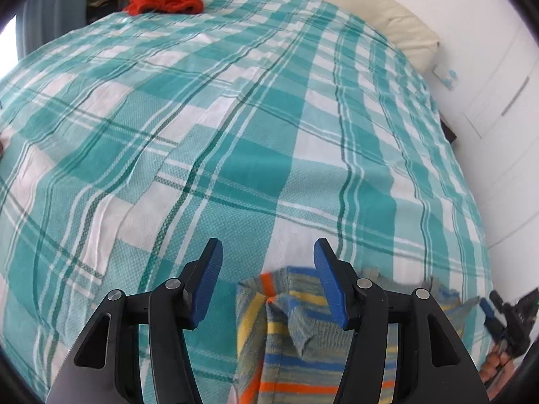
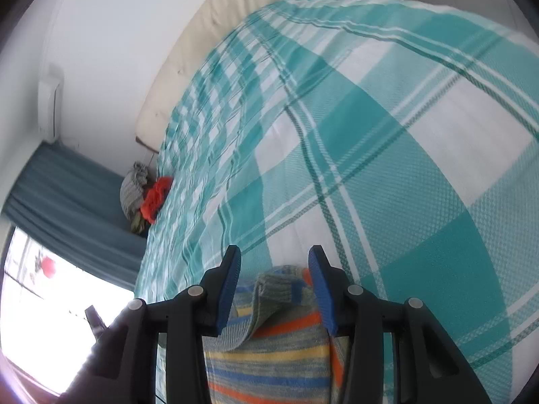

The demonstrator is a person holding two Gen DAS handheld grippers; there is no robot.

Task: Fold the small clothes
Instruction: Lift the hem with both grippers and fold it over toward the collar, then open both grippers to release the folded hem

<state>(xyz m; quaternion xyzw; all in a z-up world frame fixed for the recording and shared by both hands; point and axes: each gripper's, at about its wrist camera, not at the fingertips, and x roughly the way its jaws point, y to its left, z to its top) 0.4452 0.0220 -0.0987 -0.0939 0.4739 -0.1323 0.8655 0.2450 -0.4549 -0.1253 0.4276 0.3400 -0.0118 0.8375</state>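
Note:
A striped knit garment (image 1: 286, 346) in grey, blue, yellow and orange lies on the teal plaid bedspread (image 1: 235, 134) at the near edge. My left gripper (image 1: 267, 252) is open above its far left corner, with a cloth fold between the jaws. My right gripper (image 2: 274, 259) is open over the garment (image 2: 269, 353), whose ribbed edge lies between the blue pads. The right gripper also shows in the left wrist view (image 1: 498, 316) at the garment's right end.
A crumpled red garment (image 1: 165, 0) lies at the bed's far corner, next to a grey bundle (image 2: 133, 188). A cream pillow (image 1: 387, 13) lies along the white wall. A blue curtain (image 2: 67, 188) and a bright window (image 2: 40, 286) are beyond the bed.

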